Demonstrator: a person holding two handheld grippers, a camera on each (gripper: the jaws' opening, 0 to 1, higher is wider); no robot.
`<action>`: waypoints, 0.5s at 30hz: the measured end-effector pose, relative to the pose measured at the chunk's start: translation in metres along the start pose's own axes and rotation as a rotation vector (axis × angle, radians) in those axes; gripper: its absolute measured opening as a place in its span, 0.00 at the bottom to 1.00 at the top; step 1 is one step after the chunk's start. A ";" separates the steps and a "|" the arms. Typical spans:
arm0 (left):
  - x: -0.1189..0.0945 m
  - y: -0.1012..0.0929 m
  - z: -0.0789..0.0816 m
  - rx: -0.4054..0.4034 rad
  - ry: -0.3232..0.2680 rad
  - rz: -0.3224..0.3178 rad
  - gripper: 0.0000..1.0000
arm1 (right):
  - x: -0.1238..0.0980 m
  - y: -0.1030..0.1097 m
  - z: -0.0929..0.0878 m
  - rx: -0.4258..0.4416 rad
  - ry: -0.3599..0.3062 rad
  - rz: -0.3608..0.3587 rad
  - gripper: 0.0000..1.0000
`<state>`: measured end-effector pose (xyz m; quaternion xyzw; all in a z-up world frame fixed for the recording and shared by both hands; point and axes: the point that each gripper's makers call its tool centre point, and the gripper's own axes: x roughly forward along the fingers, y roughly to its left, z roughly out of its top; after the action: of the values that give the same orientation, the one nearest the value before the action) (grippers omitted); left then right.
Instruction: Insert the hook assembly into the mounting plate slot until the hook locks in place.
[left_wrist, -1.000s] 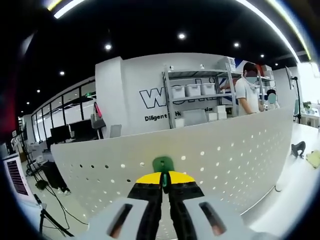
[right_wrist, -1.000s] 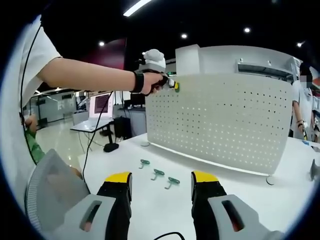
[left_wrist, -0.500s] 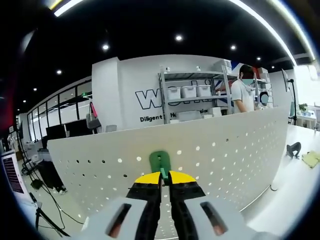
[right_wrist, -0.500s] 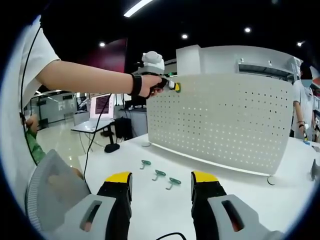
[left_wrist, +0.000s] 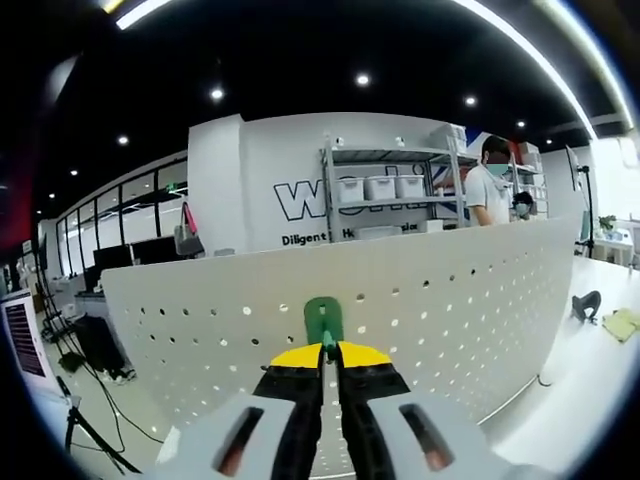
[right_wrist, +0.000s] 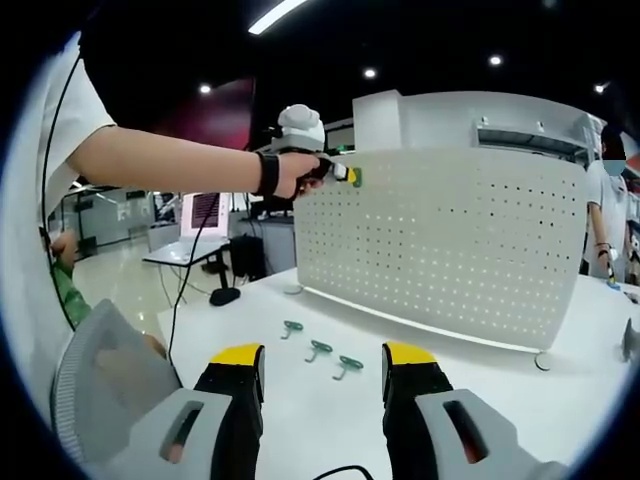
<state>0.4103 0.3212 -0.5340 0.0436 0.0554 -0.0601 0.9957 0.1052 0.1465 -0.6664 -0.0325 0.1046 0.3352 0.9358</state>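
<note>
The left gripper (left_wrist: 324, 352) has its fingers squeezed tight on a small green hook (left_wrist: 323, 318); the hook sticks up past the yellow tips and sits right at the top row of holes in the white board (left_wrist: 470, 300); I cannot tell if its pegs are already in a hole. In the right gripper view the same gripper (right_wrist: 345, 174), held in the person's hand (right_wrist: 295, 172), is up at the top left corner of the board (right_wrist: 450, 240).

The right gripper (right_wrist: 322, 357) has its fingers wide apart with nothing between them; it hangs over the white desk (right_wrist: 480, 370). Three more green hooks (right_wrist: 318, 349) lie on the desk just in front of the board, close together but not touching.

The hook looks tiny and light, likely hard plastic or coated metal, so it should not bend; being so thin and smooth, it could twist or slip out if the push is crooked. Holding it low by the flat stem, as now, seems best, since the top end stays free to go into the hole. The board looks thin and stands on little feet, so a hard push may tip it or slide it back; a soft, straight push is safer.
</note>
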 end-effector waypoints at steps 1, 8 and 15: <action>0.002 -0.001 0.000 0.033 0.003 -0.005 0.03 | 0.000 0.000 0.000 0.003 -0.002 0.000 0.47; 0.002 0.000 0.000 0.021 0.006 -0.002 0.03 | 0.000 -0.001 0.000 -0.002 0.002 0.002 0.47; -0.001 0.000 -0.002 0.001 0.012 -0.008 0.03 | 0.002 0.000 0.000 0.001 0.001 0.002 0.47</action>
<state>0.4091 0.3212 -0.5362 0.0443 0.0615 -0.0638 0.9951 0.1063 0.1476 -0.6667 -0.0322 0.1050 0.3360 0.9354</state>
